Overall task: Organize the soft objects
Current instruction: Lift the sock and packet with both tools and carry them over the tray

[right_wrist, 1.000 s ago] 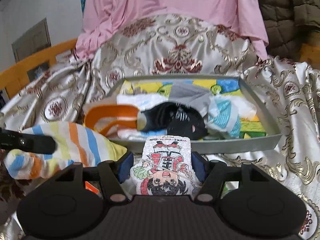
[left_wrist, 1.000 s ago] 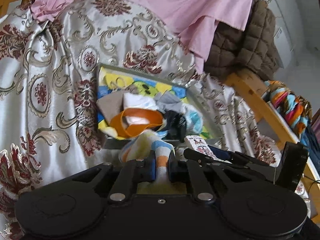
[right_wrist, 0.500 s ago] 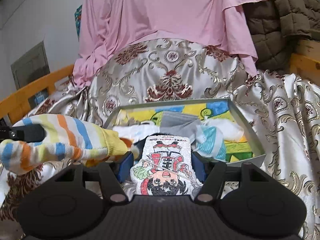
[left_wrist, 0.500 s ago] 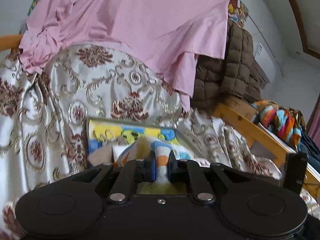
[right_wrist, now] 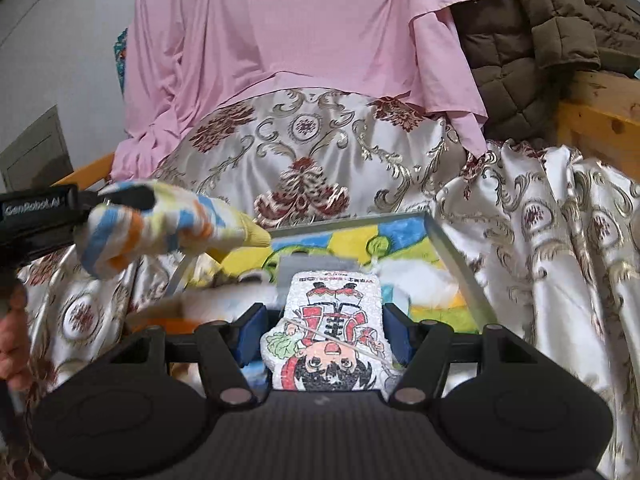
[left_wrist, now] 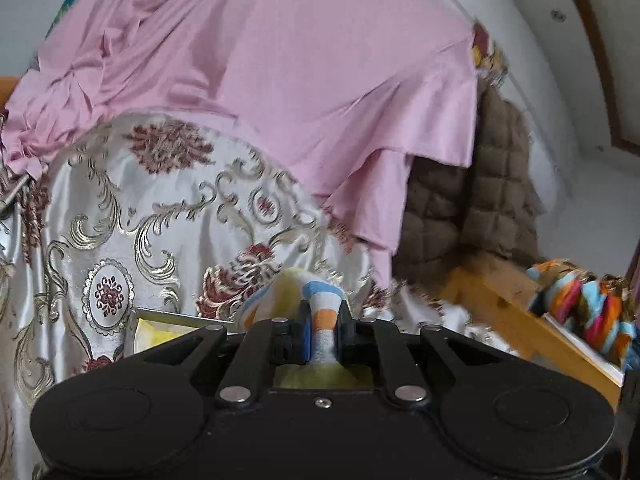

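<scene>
Left gripper (left_wrist: 323,334) jaws clamped on striped sock (left_wrist: 325,312); in the right wrist view the sock (right_wrist: 168,226) hangs in the air at 10 o'clock, over the left rim of the grey tray (right_wrist: 460,264). Right gripper (right_wrist: 326,336) jaws clamped on a cartoon-print cloth pad (right_wrist: 332,332), held above the tray's near side. The tray sits on the gold-and-red patterned satin sheet (right_wrist: 320,148) and contains more soft items, blurred. Pink fabric (left_wrist: 280,80) at 12 o'clock, brown quilted jacket (right_wrist: 552,28) at 2 o'clock.
</scene>
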Demonstrator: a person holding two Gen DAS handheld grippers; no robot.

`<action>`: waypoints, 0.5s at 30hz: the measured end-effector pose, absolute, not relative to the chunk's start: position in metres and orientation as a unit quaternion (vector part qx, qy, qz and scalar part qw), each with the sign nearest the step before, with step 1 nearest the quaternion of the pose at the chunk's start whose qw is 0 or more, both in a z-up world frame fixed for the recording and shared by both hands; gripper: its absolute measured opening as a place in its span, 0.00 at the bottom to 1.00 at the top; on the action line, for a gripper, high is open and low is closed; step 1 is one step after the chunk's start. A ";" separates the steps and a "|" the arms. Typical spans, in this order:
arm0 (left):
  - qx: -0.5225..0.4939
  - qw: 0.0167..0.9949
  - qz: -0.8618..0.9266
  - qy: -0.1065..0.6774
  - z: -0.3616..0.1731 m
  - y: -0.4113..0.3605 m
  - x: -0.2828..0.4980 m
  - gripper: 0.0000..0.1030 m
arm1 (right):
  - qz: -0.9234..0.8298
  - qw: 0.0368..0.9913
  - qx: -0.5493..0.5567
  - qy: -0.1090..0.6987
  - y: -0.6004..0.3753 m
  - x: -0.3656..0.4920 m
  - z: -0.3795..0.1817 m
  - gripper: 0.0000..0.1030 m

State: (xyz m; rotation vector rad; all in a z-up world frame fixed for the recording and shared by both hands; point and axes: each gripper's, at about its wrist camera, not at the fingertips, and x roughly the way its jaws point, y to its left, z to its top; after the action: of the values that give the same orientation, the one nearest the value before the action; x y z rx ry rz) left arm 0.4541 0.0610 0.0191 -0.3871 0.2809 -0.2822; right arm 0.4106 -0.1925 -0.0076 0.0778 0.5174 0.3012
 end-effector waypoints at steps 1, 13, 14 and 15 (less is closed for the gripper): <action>-0.188 0.963 -0.135 0.142 0.017 0.062 0.464 0.11 | 0.148 0.955 0.036 0.256 -0.190 0.422 -0.003 0.65; -0.282 0.923 -0.127 0.229 -0.044 0.101 0.538 0.11 | 0.141 0.949 0.017 0.283 -0.130 0.563 0.017 0.65; -0.288 0.919 -0.121 0.242 -0.051 0.105 0.541 0.11 | 0.139 0.947 0.018 0.289 -0.125 0.570 0.013 0.65; -0.296 0.915 -0.115 0.250 -0.056 0.109 0.544 0.12 | 0.136 0.945 0.019 0.297 -0.117 0.578 0.006 0.65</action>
State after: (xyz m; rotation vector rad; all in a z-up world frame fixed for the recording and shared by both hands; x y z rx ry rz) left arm 0.5437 0.1091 -0.0556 -0.6091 0.5150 -0.2377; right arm 0.5777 -0.1173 0.0064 0.0394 0.6052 0.2761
